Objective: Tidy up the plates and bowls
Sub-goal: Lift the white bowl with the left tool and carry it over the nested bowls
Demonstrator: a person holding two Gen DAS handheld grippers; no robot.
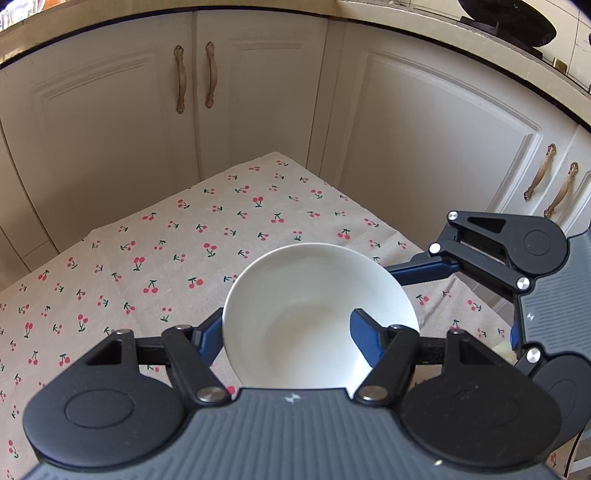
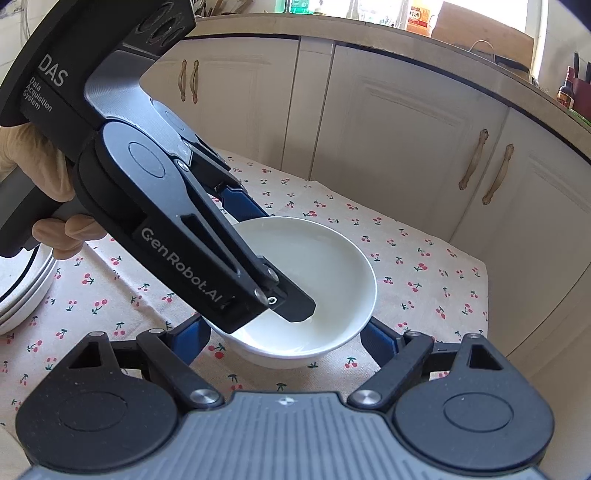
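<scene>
A white bowl (image 1: 314,295) (image 2: 325,266) sits over the cherry-print tablecloth (image 1: 166,251), caught between both grippers. My left gripper (image 1: 286,332) is shut on its wall, one blue finger (image 1: 210,339) outside the rim and the other inside. In the right wrist view the left gripper (image 2: 273,266) comes in from the upper left, its black tip dipping into the bowl. My right gripper (image 2: 286,336) straddles the bowl lower down, pads against both sides. One of its fingers (image 1: 424,268) meets the bowl's far right rim.
A stack of white plates (image 2: 22,288) stands at the table's left edge. A gloved hand (image 2: 37,166) holds the left gripper. Cream cabinet doors (image 1: 258,92) wrap around close behind the table, and a dark wok (image 1: 509,18) sits on the counter above.
</scene>
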